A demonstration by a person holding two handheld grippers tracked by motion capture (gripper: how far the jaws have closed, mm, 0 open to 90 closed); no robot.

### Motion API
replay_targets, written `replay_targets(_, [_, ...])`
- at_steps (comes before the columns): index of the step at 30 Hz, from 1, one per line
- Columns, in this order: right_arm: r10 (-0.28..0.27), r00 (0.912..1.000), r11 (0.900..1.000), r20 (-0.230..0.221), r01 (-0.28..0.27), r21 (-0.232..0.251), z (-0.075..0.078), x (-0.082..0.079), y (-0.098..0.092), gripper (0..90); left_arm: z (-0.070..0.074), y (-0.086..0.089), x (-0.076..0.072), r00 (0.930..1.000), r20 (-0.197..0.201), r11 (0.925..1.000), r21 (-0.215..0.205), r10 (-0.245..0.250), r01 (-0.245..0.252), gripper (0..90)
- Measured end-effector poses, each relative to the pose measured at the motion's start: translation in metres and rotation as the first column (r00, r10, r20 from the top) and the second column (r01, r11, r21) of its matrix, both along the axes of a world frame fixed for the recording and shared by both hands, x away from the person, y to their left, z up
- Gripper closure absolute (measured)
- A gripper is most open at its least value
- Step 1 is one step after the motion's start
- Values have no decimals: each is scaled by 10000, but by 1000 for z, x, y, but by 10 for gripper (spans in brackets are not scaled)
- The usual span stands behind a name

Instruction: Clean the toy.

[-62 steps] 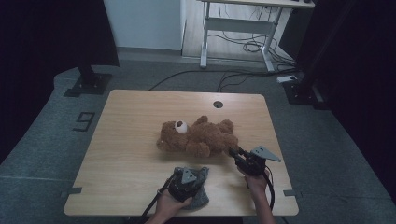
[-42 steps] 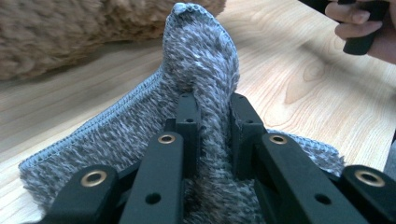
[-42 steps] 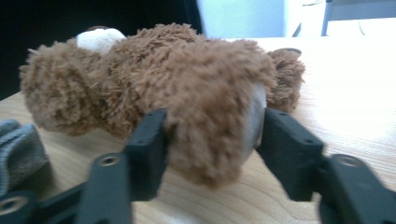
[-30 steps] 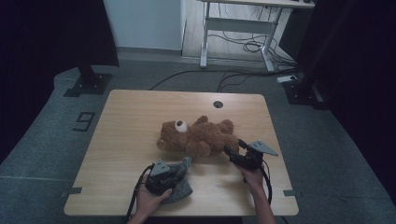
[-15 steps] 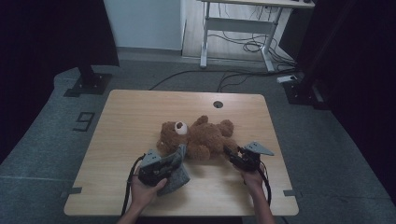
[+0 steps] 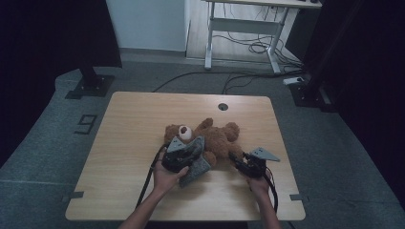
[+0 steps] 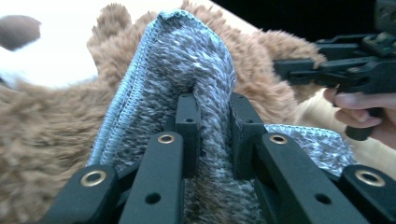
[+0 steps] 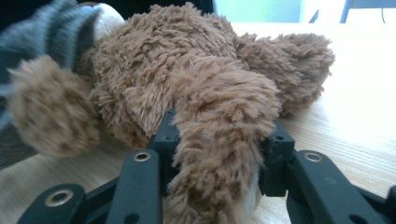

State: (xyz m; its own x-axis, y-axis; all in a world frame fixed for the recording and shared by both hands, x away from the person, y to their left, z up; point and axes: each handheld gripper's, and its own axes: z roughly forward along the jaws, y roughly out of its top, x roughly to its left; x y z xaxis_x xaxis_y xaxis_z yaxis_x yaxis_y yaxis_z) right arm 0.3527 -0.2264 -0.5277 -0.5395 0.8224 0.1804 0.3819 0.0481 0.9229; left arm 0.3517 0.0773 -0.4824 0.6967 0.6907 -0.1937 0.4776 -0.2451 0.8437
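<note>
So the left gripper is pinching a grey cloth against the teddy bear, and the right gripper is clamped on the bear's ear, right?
Not the ear. The right gripper is clamped on one of the teddy bear's limbs, as the right gripper view shows. The left gripper does pinch the grey cloth against the bear.

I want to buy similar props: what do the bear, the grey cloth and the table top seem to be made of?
Teddy bear: brown plush, shaggy synthetic-looking pile, soft and matte.
Grey cloth: flecked grey-and-white knit or fleece, probably; a stitched blue-grey hem runs along its edge.
Table top: light wood grain, smooth, possibly laminate rather than solid wood.
</note>
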Motion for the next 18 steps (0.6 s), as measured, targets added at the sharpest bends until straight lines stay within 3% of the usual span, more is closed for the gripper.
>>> replay_targets(8, [319,9994,9994,-153,-317,133,-2,-1,-6,617,-7,15,-1,9995,21,9995,39,322,-322,763])
replay_targets(10, [416,9990,9990,-170,-412,179,-3,0,-7,617,-5,24,-2,9986,193,9986,178,488,-492,763])
replay_targets(18, [594,9981,9980,-167,-590,232,-4,1,-10,617,-6,58,-7,9962,155,9962,130,861,-863,761])
